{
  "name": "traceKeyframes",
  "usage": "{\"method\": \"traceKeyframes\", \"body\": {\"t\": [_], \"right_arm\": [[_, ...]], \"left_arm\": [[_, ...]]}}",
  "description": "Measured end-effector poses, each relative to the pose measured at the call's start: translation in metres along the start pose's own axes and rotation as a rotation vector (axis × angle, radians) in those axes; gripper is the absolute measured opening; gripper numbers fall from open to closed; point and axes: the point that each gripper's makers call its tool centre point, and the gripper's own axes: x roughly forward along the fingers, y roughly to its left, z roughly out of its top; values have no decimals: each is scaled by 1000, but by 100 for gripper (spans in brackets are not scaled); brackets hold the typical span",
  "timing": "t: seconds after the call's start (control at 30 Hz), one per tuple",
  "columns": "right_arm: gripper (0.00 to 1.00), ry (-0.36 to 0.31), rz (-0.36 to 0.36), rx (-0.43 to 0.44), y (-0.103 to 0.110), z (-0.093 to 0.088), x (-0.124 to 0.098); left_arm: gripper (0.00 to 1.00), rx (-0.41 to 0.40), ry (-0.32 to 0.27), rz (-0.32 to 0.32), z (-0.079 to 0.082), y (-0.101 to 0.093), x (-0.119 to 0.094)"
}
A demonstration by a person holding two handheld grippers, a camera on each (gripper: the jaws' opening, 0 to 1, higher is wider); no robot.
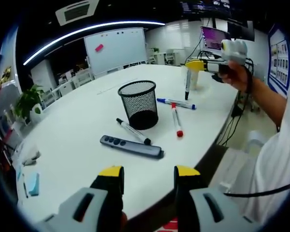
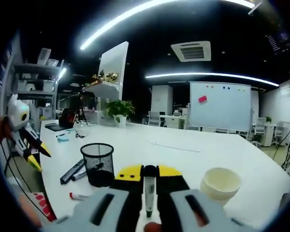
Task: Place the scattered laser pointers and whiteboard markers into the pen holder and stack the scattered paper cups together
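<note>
While right gripper (image 2: 149, 180) clamps marker (image 2: 149, 191), cups (image 2: 221, 183) perhaps stacked

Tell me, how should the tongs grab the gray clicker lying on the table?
Grab the laser pointer across its narrow middle, coming straight down. It lies flat on the white table, long and thin, with bare space on both long sides. The open left tongs are nearest it; the black marker lies just beyond.

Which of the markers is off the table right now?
The black marker hanging upright in the right claw. The black-capped, red-capped and blue-capped ones lie flat on the table.
</note>
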Motion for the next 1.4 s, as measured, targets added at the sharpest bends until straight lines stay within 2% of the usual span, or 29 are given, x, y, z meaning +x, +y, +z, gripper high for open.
{"method": "traceKeyframes", "body": {"t": [0.6,1.4], "right_arm": [[9,18,-9,-6,-2,0,2],[9,3,-15,-6,-8,15,8]], "left_arm": [[42,-3,0,-6,0,-1,2],[42,-9,2,-3,-3,0,0]]}}
